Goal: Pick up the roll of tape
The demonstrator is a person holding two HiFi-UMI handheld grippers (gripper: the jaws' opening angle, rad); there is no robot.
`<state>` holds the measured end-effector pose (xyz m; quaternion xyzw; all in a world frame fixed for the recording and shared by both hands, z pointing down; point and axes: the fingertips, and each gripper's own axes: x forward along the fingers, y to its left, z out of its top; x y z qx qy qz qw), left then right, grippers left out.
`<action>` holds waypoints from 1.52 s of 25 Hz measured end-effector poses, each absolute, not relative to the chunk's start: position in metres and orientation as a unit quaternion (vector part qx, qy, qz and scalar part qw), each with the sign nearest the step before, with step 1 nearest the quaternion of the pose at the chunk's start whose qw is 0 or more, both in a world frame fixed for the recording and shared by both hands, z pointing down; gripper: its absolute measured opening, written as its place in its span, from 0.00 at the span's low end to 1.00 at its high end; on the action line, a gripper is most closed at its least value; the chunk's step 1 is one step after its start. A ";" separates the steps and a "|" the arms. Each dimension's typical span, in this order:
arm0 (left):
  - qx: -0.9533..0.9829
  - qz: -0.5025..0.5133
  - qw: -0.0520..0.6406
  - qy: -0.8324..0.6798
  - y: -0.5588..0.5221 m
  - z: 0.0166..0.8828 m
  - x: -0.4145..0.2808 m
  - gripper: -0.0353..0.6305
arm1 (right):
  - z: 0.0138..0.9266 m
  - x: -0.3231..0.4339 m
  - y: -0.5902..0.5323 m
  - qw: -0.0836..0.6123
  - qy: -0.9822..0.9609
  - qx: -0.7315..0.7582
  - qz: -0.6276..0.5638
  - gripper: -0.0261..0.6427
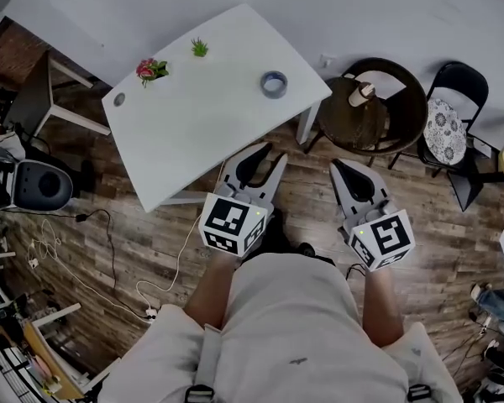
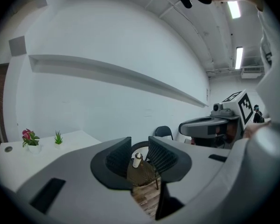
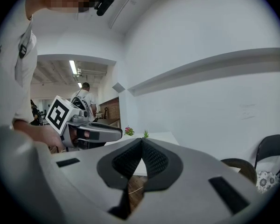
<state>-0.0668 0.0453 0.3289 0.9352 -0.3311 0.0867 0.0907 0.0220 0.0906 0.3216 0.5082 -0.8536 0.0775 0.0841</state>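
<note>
1. The roll of tape [image 1: 274, 84] lies flat on the white table [image 1: 210, 116], hole facing up, close to the table's right-hand corner. It sits well apart from the pink flowers [image 1: 150, 70] and the small green plant [image 1: 200, 49] at the table's far left side.
2. Being a flat ring, it has no long axis to line up with, and a grip across its wall or its whole width looks equally possible.
3. In the head view the left gripper [image 1: 267, 156] is off the table's near edge, over the wooden floor. The tape lies almost straight ahead of its fingertips, a touch to the right.
4. The right gripper [image 1: 340, 168] is farther off and points past the table's corner, so the left one looks the likelier to reach the tape.
5. The left gripper [image 2: 139, 148] has its jaws parted with nothing between them; the round brown chair [image 2: 142, 174] and the cup [image 2: 137, 160] on it show through the gap.
6. The right gripper [image 3: 141, 143] is clenched tip to tip and holds nothing.
7. The tape shows in neither gripper view. The height of the jaws above the table top cannot be judged.
</note>
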 end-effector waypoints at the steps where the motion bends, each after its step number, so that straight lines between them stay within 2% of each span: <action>1: 0.936 0.088 0.090 -0.327 0.040 0.329 -0.068 0.25 | 0.321 0.019 0.086 0.084 -0.853 0.510 0.077 0.05; 17: 0.945 0.096 0.100 -0.297 -0.005 0.343 -0.088 0.26 | 0.329 -0.014 0.044 0.088 -0.842 0.525 0.084 0.05; 38: 0.935 0.120 0.115 -0.313 -0.054 0.361 -0.071 0.26 | 0.335 0.005 -0.013 0.083 -0.853 0.507 0.094 0.05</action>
